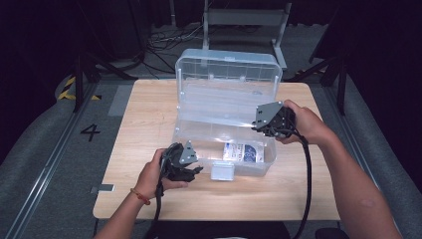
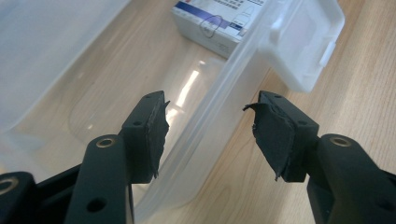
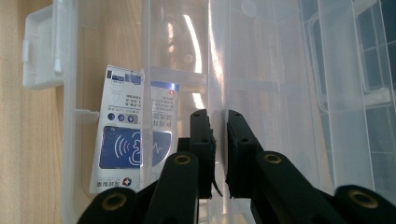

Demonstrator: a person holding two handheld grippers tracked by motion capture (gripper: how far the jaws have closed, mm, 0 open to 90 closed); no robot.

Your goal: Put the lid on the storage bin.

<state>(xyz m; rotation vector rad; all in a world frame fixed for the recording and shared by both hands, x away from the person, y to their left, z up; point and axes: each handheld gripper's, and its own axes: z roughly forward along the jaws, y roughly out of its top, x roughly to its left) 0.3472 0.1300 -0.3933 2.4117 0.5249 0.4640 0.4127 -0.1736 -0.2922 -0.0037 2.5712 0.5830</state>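
The left gripper stands spread astride the clear plastic storage box's front wall; the right gripper pinches its inner tray.

table brightly lit from above, surroundings dark; white glare streaks on clear plastic box; high view soft, slightly blurred.

In the left gripper view, the top edge of the frame cuts off the white and blue carton, at upper centre. Its print is too small to read. In the right gripper view, a clear tray blurs the carton's right half.
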